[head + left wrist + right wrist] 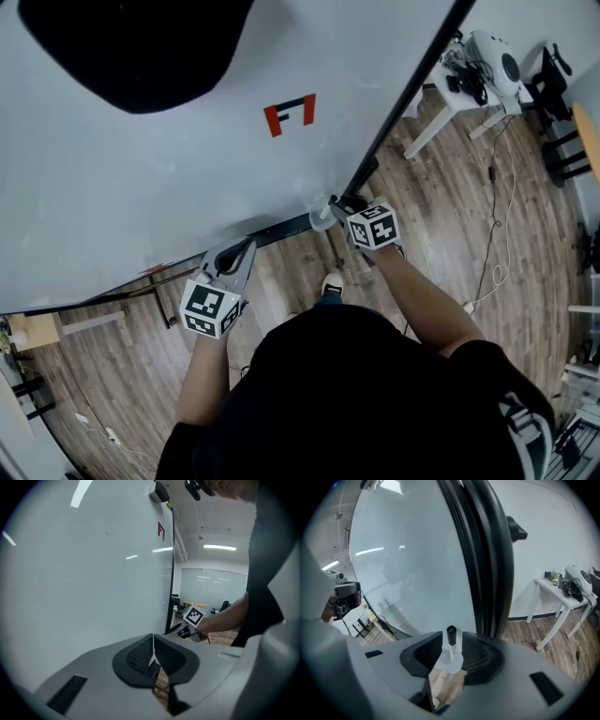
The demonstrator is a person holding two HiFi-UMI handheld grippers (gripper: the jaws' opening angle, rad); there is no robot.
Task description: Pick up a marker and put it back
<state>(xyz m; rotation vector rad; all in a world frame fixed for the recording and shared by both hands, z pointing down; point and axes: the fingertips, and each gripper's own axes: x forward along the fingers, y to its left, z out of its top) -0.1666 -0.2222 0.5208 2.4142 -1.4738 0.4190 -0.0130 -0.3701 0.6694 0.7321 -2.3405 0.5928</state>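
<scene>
A marker with a black cap (451, 634) stands upright in a translucent holder (449, 662) at the whiteboard's lower right corner. My right gripper (451, 649) straddles it, and its pads stand apart from the marker on both sides, so the gripper is open. In the head view the right gripper (337, 206) reaches that holder (320, 218) at the board's bottom rail. My left gripper (236, 255) hovers lower left by the rail. Its pads (140, 654) meet in a thin line with nothing between them, so it is shut.
The whiteboard (187, 187) fills the upper left and carries a red mark (289, 114). Its black frame (412, 84) runs up on the right. A white table (450, 108) with gear stands beyond on the wooden floor (450, 216), where cables trail.
</scene>
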